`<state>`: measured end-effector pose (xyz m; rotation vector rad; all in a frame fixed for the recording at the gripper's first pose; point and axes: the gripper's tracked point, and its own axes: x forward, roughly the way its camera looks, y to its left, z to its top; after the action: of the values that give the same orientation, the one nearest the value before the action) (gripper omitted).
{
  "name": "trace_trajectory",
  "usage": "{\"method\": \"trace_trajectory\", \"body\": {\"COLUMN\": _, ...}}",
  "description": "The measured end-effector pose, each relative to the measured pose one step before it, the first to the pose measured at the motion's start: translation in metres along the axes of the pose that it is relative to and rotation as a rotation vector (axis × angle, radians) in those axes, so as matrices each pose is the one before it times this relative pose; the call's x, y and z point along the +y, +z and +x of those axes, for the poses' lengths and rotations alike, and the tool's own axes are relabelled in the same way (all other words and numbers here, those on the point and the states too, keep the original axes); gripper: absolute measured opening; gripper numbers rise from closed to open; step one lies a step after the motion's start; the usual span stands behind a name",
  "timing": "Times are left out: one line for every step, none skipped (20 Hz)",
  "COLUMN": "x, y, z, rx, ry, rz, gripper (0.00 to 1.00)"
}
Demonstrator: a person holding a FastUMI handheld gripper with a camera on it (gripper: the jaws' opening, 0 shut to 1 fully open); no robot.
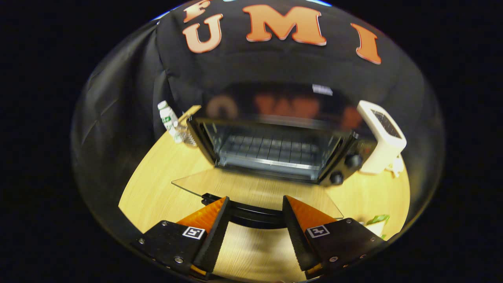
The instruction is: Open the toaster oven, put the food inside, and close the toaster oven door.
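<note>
Tongs (255, 204) hang released and empty, low centre of frame, straddling the door handle (251, 214) of the toaster oven (271, 151) on the bench (157, 188). I'd grip that stiff bar; the glass door (251, 190) looks fragile, probably light.

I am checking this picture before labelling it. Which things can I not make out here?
- Door handle: partly hidden behind the open claw, gripper view.
- Green-and-white item: cut off behind the claw's body.
- Small glass object beside the white bottle: too small to identify.
</note>
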<state>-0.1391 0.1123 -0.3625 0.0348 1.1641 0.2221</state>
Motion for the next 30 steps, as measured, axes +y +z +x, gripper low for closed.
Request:
{"method": "trace_trajectory", "body": {"x": -0.00348, "y": -0.01522, "z": 0.00598, "rx": 0.03811, "ry": 0.00828, "rz": 0.02966, "gripper": 0.79}}
{"method": "trace_trajectory", "body": {"x": 0.00025, "y": -0.00839, "z": 0.00328, "rx": 0.02973, "ry": 0.00642, "rz": 0.02763, "gripper": 0.79}}
{"method": "trace_trajectory", "body": {"x": -0.00037, "y": -0.00547, "z": 0.00429, "rx": 0.01611, "ry": 0.00702, "rz": 0.02138, "gripper": 0.78}}
{"method": "trace_trajectory", "body": {"x": -0.0002, "y": -0.00391, "z": 0.00575, "rx": 0.0125, "ry": 0.00101, "rz": 0.01397, "gripper": 0.77}}
{"method": "trace_trajectory", "body": {"x": 0.00001, "y": -0.00235, "z": 0.00489, "rx": 0.00925, "ry": -0.00247, "rz": 0.00792, "gripper": 0.77}}
{"method": "trace_trajectory", "body": {"x": -0.00125, "y": -0.00222, "z": 0.00348, "rx": 0.01196, "ry": -0.00355, "rz": 0.00342, "gripper": 0.76}}
{"method": "trace_trajectory", "body": {"x": 0.00079, "y": -0.00321, "z": 0.00189, "rx": 0.01242, "ry": -0.00618, "rz": 0.00227, "gripper": 0.76}}
{"method": "trace_trajectory", "body": {"x": -0.00056, "y": -0.00189, "z": 0.00077, "rx": 0.01527, "ry": -0.00579, "rz": -0.00024, "gripper": 0.75}}
{"method": "trace_trajectory", "body": {"x": 0.00056, "y": -0.00332, "z": -0.001, "rx": 0.0201, "ry": -0.00439, "rz": 0.00214, "gripper": 0.75}}
{"method": "trace_trajectory", "body": {"x": 0.00021, "y": -0.00248, "z": 0.00081, "rx": 0.01358, "ry": -0.0007, "rz": -0.00037, "gripper": 0.75}}
{"method": "trace_trajectory", "body": {"x": 0.00069, "y": 0.00078, "z": -0.00165, "rx": 0.00176, "ry": 0.001, "rz": 0.00272, "gripper": 0.75}}
{"method": "trace_trajectory", "body": {"x": 0.00035, "y": 0.00152, "z": 0.00138, "rx": -0.01235, "ry": 0.00975, "rz": -0.00266, "gripper": 0.75}}
{"method": "trace_trajectory", "body": {"x": -0.00141, "y": 0.00075, "z": 0.00178, "rx": -0.00599, "ry": 0.0096, "rz": -0.00339, "gripper": 0.75}}
{"method": "trace_trajectory", "body": {"x": -0.00056, "y": -0.00174, "z": -0.00077, "rx": 0.00956, "ry": 0.01002, "rz": 0.00971, "gripper": 0.76}}
{"method": "trace_trajectory", "body": {"x": 0.00047, "y": -0.00089, "z": -0.00328, "rx": 0.01421, "ry": 0.01855, "rz": 0.02099, "gripper": 0.76}}
{"method": "trace_trajectory", "body": {"x": 0.0003, "y": 0.00003, "z": -0.00622, "rx": 0.00247, "ry": 0.02166, "rz": 0.02862, "gripper": 0.77}}
{"method": "trace_trajectory", "body": {"x": -0.00141, "y": 0.00442, "z": -0.00715, "rx": -0.01625, "ry": 0.01778, "rz": 0.02412, "gripper": 0.77}}
{"method": "trace_trajectory", "body": {"x": -0.00377, "y": 0.00535, "z": -0.01041, "rx": -0.0221, "ry": 0.02005, "rz": 0.01994, "gripper": 0.78}}
{"method": "trace_trajectory", "body": {"x": -0.00318, "y": 0.00713, "z": -0.01142, "rx": -0.01974, "ry": 0.01643, "rz": 0.01168, "gripper": 0.78}}
{"method": "trace_trajectory", "body": {"x": -0.00437, "y": 0.00525, "z": -0.01575, "rx": -0.01688, "ry": 0.01166, "rz": 0.00608, "gripper": 0.78}}
{"method": "trace_trajectory", "body": {"x": -0.00535, "y": 0.00781, "z": -0.01314, "rx": -0.01655, "ry": 0.00791, "rz": 0.00419, "gripper": 0.8}}
{"method": "trace_trajectory", "body": {"x": -0.00779, "y": 0.00712, "z": -0.01304, "rx": -0.01677, "ry": 0.00379, "rz": 0.00247, "gripper": 0.85}}
{"method": "trace_trajectory", "body": {"x": -0.00996, "y": 0.00902, "z": -0.01245, "rx": -0.01858, "ry": -0.00179, "rz": 0.00248, "gripper": 0.87}}
{"method": "trace_trajectory", "body": {"x": -0.01313, "y": 0.00878, "z": -0.01396, "rx": -0.02065, "ry": -0.00872, "rz": 0.00367, "gripper": 0.92}}
{"method": "trace_trajectory", "body": {"x": -0.01421, "y": 0.00785, "z": -0.01154, "rx": -0.01456, "ry": -0.01074, "rz": 0.00713, "gripper": 0.94}}
{"method": "trace_trajectory", "body": {"x": -0.01348, "y": 0.00494, "z": -0.01016, "rx": -0.01156, "ry": -0.01143, "rz": 0.01016, "gripper": 0.94}}
{"method": "trace_trajectory", "body": {"x": -0.01618, "y": 0.00408, "z": -0.00969, "rx": 0.00009, "ry": -0.01342, "rz": 0.00588, "gripper": 0.95}}
{"method": "trace_trajectory", "body": {"x": -0.01893, "y": 0.00015, "z": -0.01038, "rx": 0.00603, "ry": -0.01911, "rz": 0.00255, "gripper": 0.95}}
{"method": "trace_trajectory", "body": {"x": -0.02022, "y": 0.0006, "z": -0.00787, "rx": 0.00713, "ry": -0.02446, "rz": -0.00261, "gripper": 0.95}}
{"method": "trace_trajectory", "body": {"x": -0.0203, "y": -0.00202, "z": -0.00576, "rx": 0.00254, "ry": -0.02447, "rz": -0.00284, "gripper": 0.95}}
